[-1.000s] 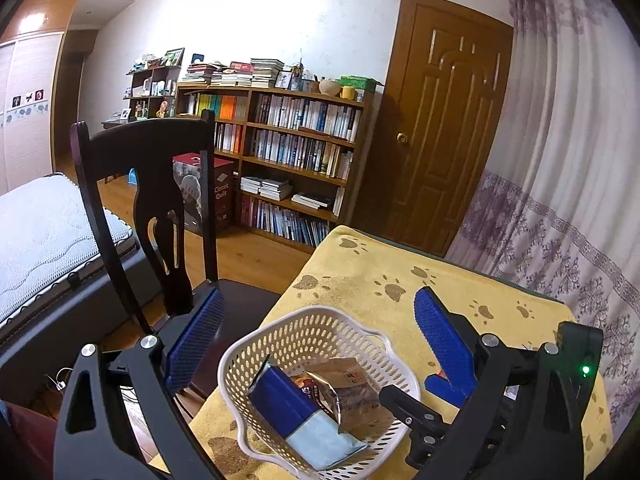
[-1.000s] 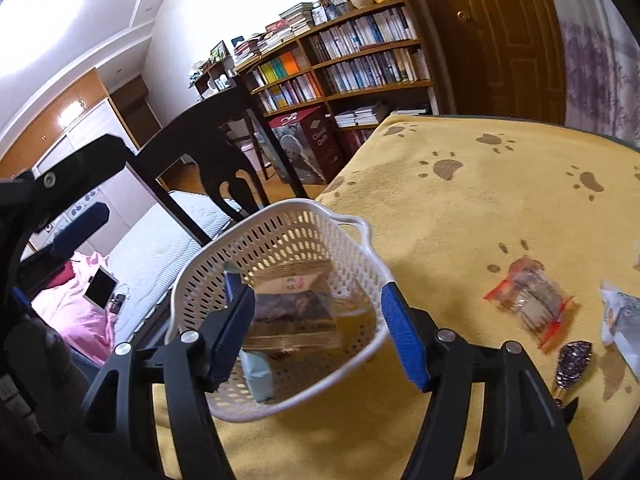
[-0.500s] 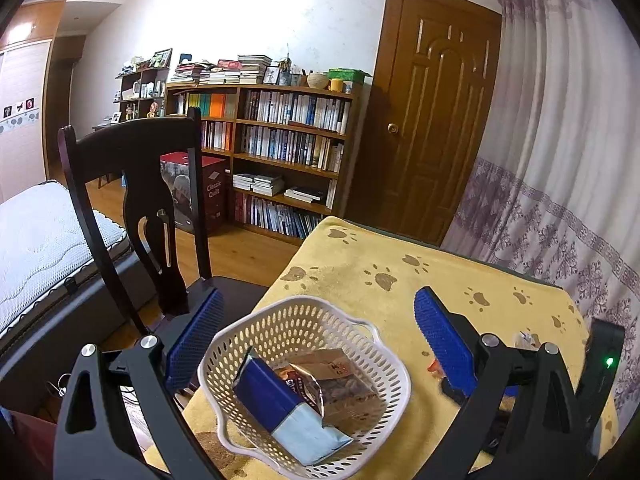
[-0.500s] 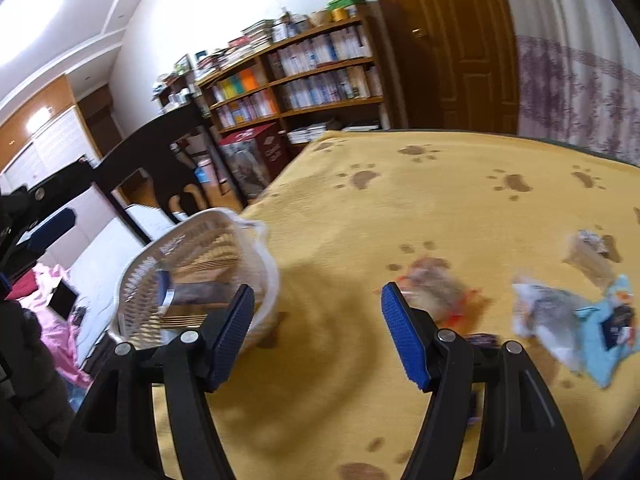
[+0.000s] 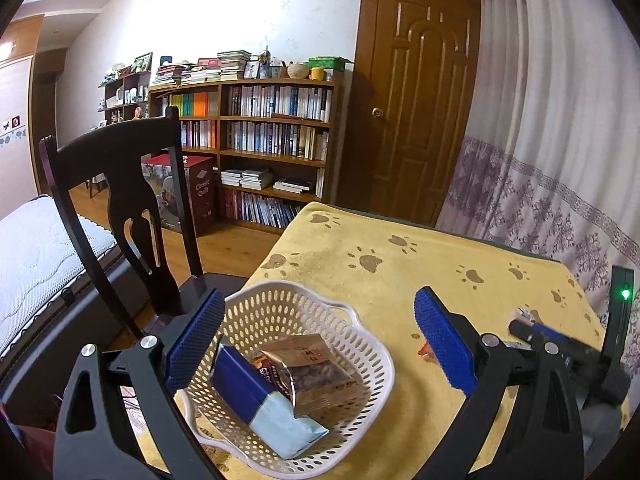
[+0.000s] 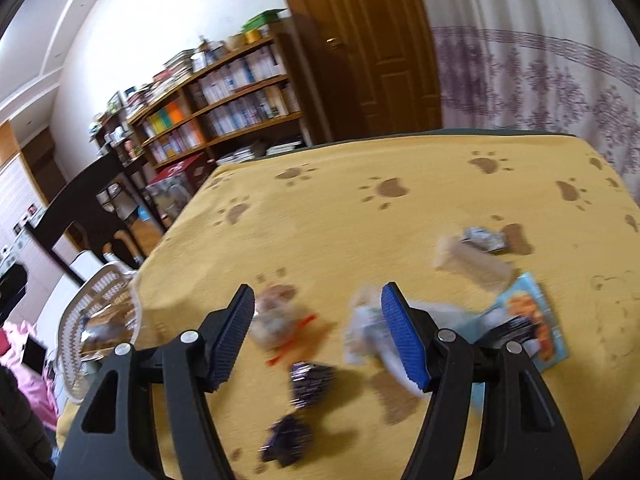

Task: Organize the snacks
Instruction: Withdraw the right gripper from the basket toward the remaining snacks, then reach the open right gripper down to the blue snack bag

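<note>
Snacks lie loose on the yellow cloth [image 6: 420,184]: a clear pack [image 6: 276,316] with red ends, a white pack [image 6: 366,330], two dark purple packs [image 6: 310,378], a pale bar [image 6: 472,266], a light blue pack [image 6: 524,316]; view blurred. Right gripper [image 6: 320,334] hangs over them, jaws apart, holding nothing. White basket [image 5: 360,344] sits at the cloth's left edge, holding a blue pack [image 5: 256,396] and a brown pack [image 5: 312,376]; left gripper [image 5: 316,342] above it, jaws wide apart, empty. Dark chair [image 5: 116,184] beside the basket; bookshelf [image 5: 260,148] behind.
</note>
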The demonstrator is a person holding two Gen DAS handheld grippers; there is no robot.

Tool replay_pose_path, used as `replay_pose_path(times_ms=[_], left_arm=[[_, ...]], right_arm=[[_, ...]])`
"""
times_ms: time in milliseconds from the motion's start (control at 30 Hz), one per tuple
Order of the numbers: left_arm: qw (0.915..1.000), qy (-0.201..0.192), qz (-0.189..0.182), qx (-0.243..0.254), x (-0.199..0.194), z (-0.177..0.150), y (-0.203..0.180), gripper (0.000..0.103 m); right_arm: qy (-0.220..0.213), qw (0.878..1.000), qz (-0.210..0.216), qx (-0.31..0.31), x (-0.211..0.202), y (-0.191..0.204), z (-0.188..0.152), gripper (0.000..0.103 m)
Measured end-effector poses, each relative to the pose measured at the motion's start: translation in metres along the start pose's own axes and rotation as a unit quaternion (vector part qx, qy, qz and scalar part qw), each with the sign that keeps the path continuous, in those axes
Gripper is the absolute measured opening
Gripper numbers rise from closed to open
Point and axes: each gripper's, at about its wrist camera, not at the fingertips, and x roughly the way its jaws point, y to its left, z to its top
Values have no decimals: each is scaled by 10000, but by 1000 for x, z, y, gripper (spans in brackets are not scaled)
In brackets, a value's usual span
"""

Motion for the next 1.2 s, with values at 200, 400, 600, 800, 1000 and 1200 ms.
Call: replay_pose_path(times_ms=[200, 400, 600, 800, 1000, 1200], left_arm=[[9998, 62, -59, 170, 0, -5, -10, 97], [9995, 115, -84, 282, 3, -8, -20, 97], [9992, 104, -124, 356, 1, -10, -26, 97], [9991, 107, -137, 377, 0, -11, -27, 97], [9984, 126, -171, 515, -2, -14, -37, 97], [9972, 174, -223, 687, -2, -21, -51, 97]], right_arm=[[327, 9990, -128, 279, 19, -42, 8, 67], [570, 9975, 155, 390, 23, -62, -3, 67], [683, 9971, 248, -231, 7, -51, -18, 67], [754, 9932, 206, -865, -22, -44, -45, 67], [745, 9900, 154, -1186, -51, -49, -74, 67], [707, 9885, 303, -1302, -77, -58, -98, 67]])
